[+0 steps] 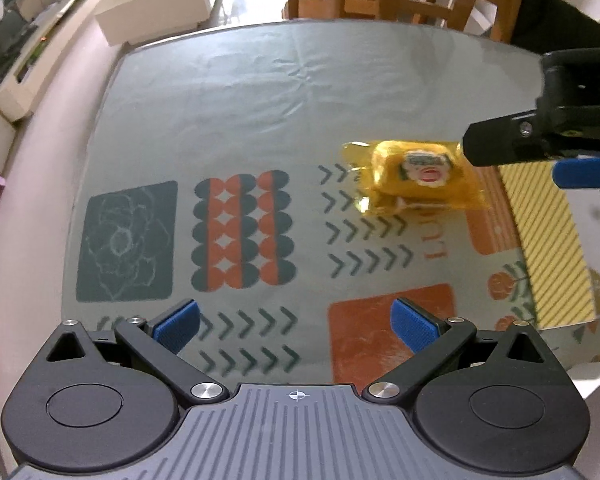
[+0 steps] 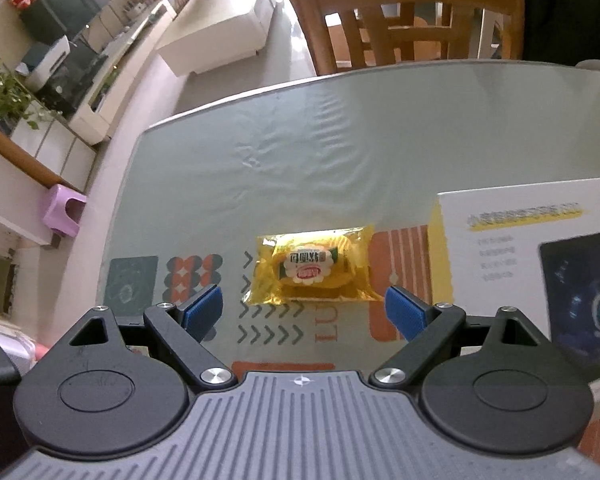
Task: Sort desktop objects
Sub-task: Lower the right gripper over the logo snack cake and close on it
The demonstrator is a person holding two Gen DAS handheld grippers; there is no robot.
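Observation:
A yellow snack packet [image 2: 314,268] with a white and red label lies on the patterned table mat [image 2: 340,152]. It also shows in the left wrist view [image 1: 414,178], at the right. My right gripper [image 2: 304,314] is open and empty, its blue pads [image 2: 204,308] just short of the packet on either side. My left gripper [image 1: 296,326] is open and empty, low over the mat and well short of the packet. The right gripper also shows in the left wrist view [image 1: 548,148], just right of the packet.
A white and yellow box [image 2: 540,256] with a tablet picture lies on the table right of the packet, also seen in the left wrist view [image 1: 548,248]. A wooden chair [image 2: 412,12] stands at the table's far edge. A purple stool [image 2: 62,210] stands on the floor at the left.

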